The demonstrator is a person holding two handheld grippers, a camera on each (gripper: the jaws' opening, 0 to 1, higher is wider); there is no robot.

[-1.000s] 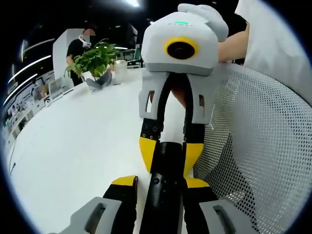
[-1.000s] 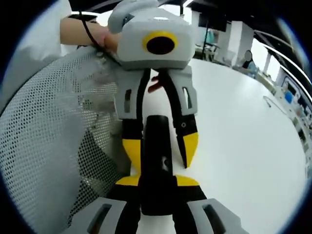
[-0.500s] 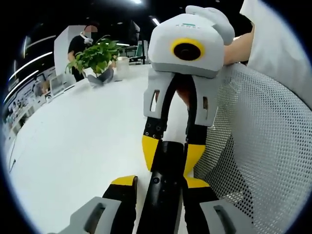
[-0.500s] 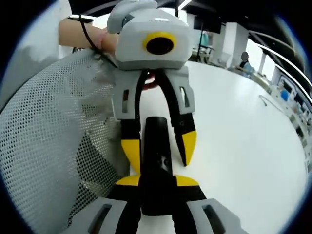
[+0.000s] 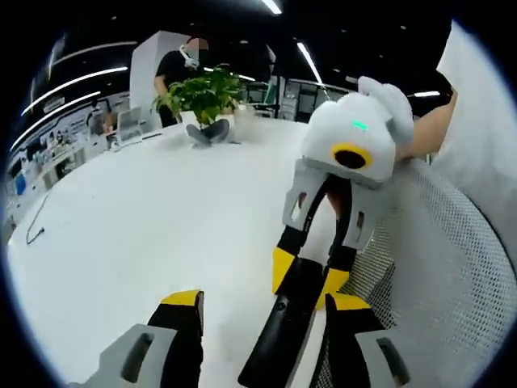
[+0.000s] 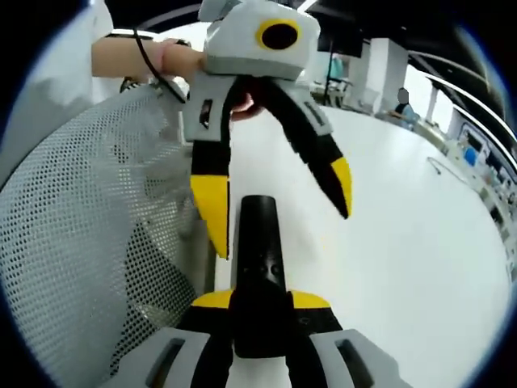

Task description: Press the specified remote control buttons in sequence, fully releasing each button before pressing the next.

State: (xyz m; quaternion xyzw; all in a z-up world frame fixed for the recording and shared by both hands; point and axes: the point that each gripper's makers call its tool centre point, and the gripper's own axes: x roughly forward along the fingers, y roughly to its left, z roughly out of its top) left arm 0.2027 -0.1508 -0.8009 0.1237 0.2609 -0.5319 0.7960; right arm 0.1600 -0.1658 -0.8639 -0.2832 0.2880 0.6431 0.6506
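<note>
At the bottom centre of the right gripper view the right gripper (image 6: 260, 303) clamps the slim black remote control (image 6: 260, 267), while the left gripper (image 6: 279, 198) – closed against it a second ago – has spread wide and lifted clear above – seemingly a button fully released.

Remote control (image 6: 260, 267) buttons too small to tell (lower end hidden between the right gripper's jaws); its base cut off below in the left gripper view.

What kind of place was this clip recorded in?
Most likely an open-plan office or lab. A large white table carries a potted plant, a white mesh office chair stands beside it, strip lights run overhead, and more desks with screens stand further back.
</note>
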